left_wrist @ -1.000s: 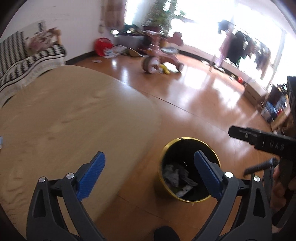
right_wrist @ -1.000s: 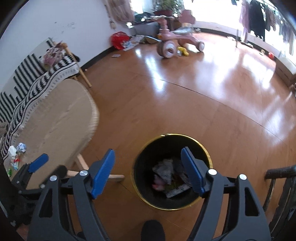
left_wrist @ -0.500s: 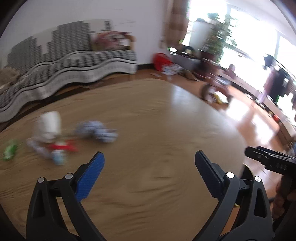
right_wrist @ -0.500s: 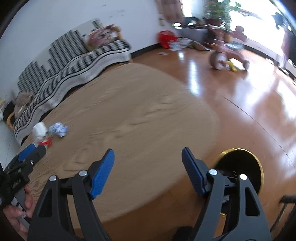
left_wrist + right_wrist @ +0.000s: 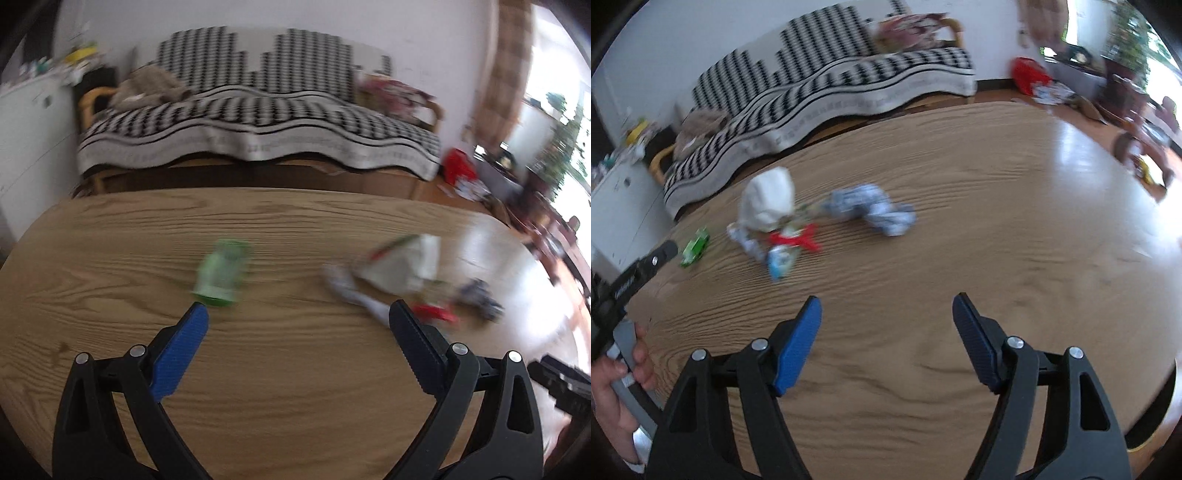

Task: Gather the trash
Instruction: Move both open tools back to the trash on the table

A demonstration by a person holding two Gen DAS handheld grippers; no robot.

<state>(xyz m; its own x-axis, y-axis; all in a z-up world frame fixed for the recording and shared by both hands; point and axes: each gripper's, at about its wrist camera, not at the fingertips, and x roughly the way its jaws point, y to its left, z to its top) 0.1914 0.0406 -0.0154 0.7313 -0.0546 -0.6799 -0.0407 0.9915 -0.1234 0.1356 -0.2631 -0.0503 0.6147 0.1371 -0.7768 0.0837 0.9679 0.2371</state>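
Observation:
Trash lies on the oval wooden table (image 5: 280, 373). A green wrapper (image 5: 221, 271) lies just beyond my open, empty left gripper (image 5: 297, 314). To its right lie a white crumpled bag (image 5: 402, 264), a red scrap (image 5: 434, 312) and a blue-white crumpled wrapper (image 5: 480, 293). In the right wrist view the white bag (image 5: 768, 201), red scrap (image 5: 798, 240), blue-white wrapper (image 5: 875, 212) and green wrapper (image 5: 696, 245) lie well beyond my open, empty right gripper (image 5: 886, 306). Both views are blurred.
A black-and-white patterned sofa (image 5: 258, 122) stands behind the table. A white cabinet (image 5: 26, 122) is at the left. Red bags and clutter (image 5: 1030, 75) sit on the floor at the right. The left gripper's body (image 5: 631, 280) shows at the left edge of the right wrist view.
Both grippers have swung left from over the black bin to over the table. The trash pile is now in front of them. Both stay open.

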